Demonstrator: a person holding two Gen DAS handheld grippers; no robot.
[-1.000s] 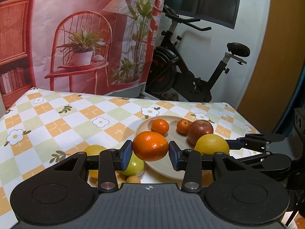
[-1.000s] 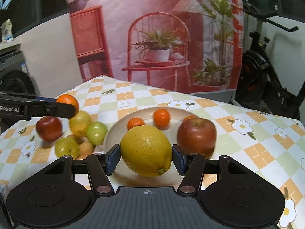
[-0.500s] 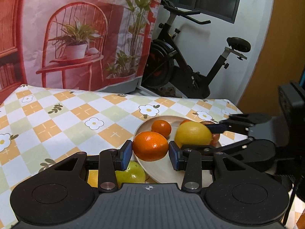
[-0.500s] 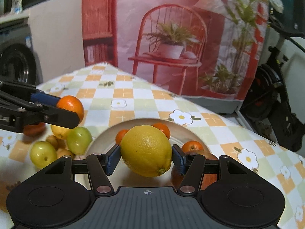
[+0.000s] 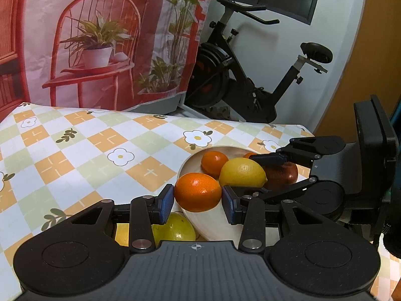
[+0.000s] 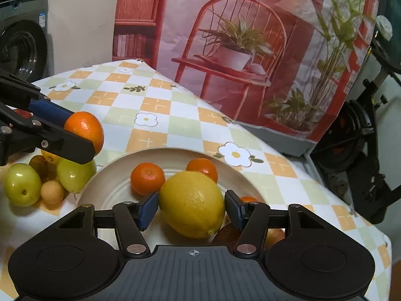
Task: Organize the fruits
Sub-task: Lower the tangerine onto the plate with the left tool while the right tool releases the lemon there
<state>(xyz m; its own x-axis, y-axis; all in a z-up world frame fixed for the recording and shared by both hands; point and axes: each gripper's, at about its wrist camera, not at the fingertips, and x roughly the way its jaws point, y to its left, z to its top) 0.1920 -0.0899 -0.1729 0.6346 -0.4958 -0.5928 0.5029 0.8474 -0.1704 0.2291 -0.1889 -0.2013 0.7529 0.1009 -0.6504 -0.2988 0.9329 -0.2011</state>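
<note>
Orange rind fills the space between the blue pads of my left gripper [image 5: 198, 202], which is clenched on an orange [image 5: 198, 192] and holds it in the air at the near rim of the cream plate [image 5: 213, 223]. My right gripper [image 6: 191, 209] is likewise clamped on a yellow lemon [image 6: 192, 203], carried above the plate's bowl. From the left wrist I see the right gripper [image 5: 265, 173] side-on with the lemon [image 5: 242, 172] in it, a red apple [image 5: 282, 174] just behind it on the plate, a small tangerine [image 5: 214, 160] further back, and a black exercise bike [image 5: 250, 75] against the white wall. The right wrist shows what that view hides: the left gripper [image 6: 77, 138] entering from the left with its orange [image 6: 85, 130], and beneath it, off the plate on the checked tablecloth [image 6: 160, 105], a cluster of green fruits [image 6: 22, 188] and one small yellowish one [image 6: 52, 192]. Only one green fruit [image 5: 175, 230] peeps out under my left fingers in the left view. The right view also shows two tangerines [image 6: 147, 178] on the plate [image 6: 112, 188] and a washing machine [image 6: 22, 42] at far left.
</note>
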